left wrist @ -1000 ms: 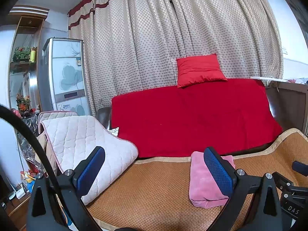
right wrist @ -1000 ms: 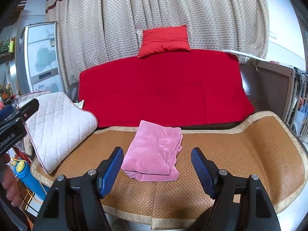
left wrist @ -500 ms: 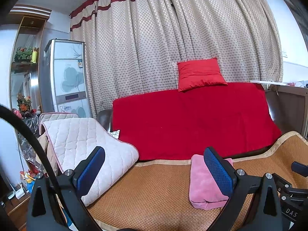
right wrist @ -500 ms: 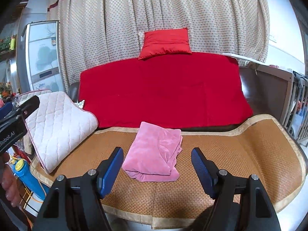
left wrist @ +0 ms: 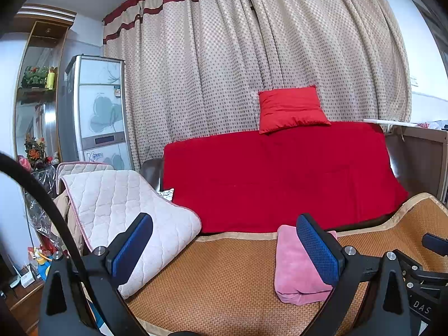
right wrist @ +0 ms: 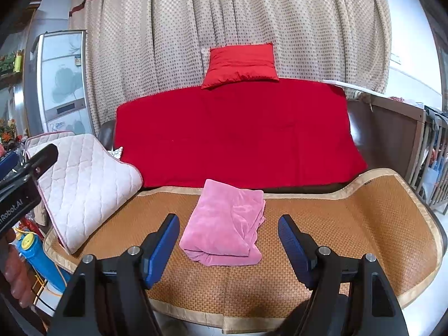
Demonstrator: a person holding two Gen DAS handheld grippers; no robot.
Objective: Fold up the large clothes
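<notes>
Woven mat [right wrist: 350, 224] | folded pink garment [right wrist: 224, 226] | both claws released | lettering "Robot.AI", "DAS"

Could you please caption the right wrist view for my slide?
Open right gripper hovers before a folded pink garment on a woven mat.

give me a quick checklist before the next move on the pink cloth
1. Pink cloth folded into a compact bundle on the mat: ok.
2. Bundle tidy: not ok, its right edge shows loose, rumpled layers.
3. Right gripper open and empty: ok, the cloth lies beyond its fingertips.
4. Left gripper open and empty: ok, its jaws stand wide apart.
5. Room on the mat beside the cloth: ok, the quilted pad only covers the left end.
6. Whether this cloth needs another fold: cannot tell.
</notes>
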